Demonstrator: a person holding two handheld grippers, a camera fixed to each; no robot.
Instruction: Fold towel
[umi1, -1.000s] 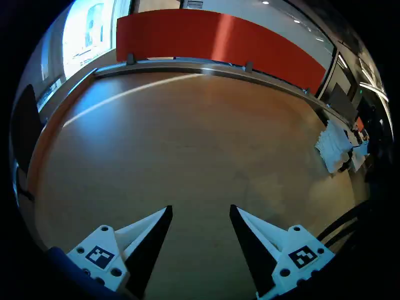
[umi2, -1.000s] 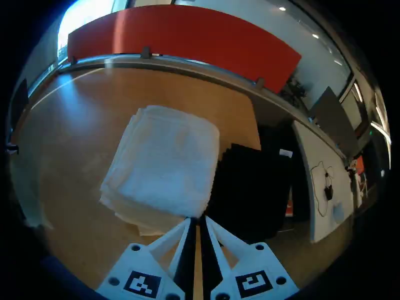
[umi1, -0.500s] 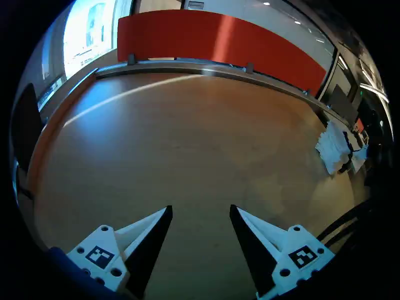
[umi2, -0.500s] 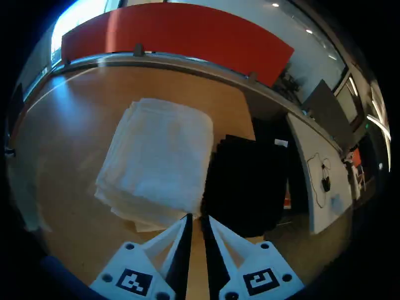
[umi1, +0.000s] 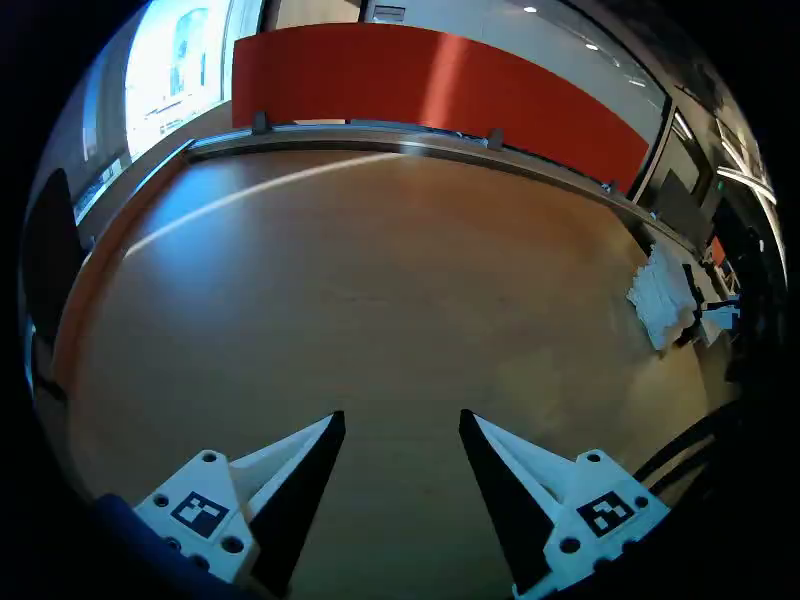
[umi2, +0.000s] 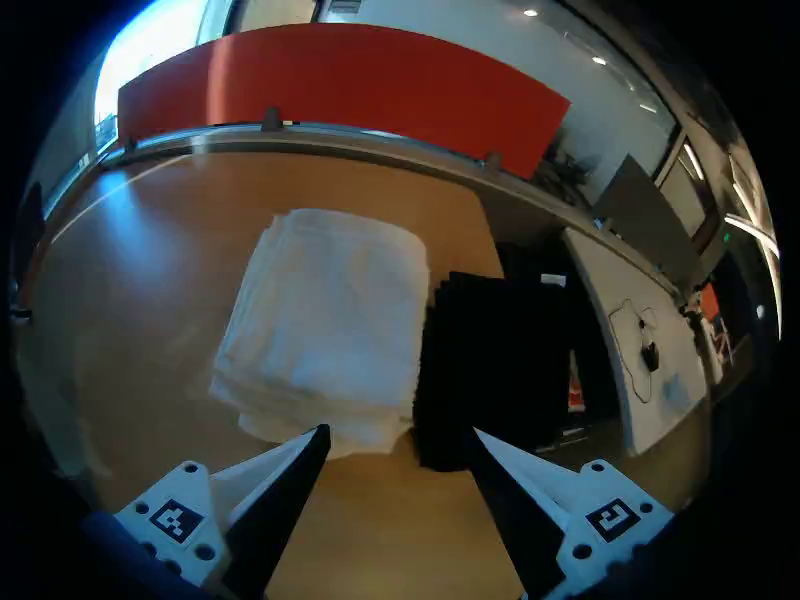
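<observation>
Here, in the right gripper view, the right gripper (umi2: 396, 430) has its two fingers spread wide, with nothing held between them. The towel (umi2: 330, 320), white and folded into a thick rectangular stack of several layers, lies flat on the wooden table (umi2: 140, 300). Its near edge sits just past the fingertips, and contact with them cannot be judged. The stack is close to the table's right-hand edge as that view shows it. A black object (umi2: 500, 360) stands just beside that edge, and a white desk (umi2: 640, 370) lies farther off. A red partition (umi2: 340, 90) runs along the table's far side.

In the left gripper view, the left gripper (umi1: 400, 413) also has its fingers spread apart and holds nothing. It is poised over bare tabletop (umi1: 380, 280). The towel (umi1: 662, 298) appears small at the far right, well apart from this gripper. The red partition (umi1: 430, 85) closes the far edge.
</observation>
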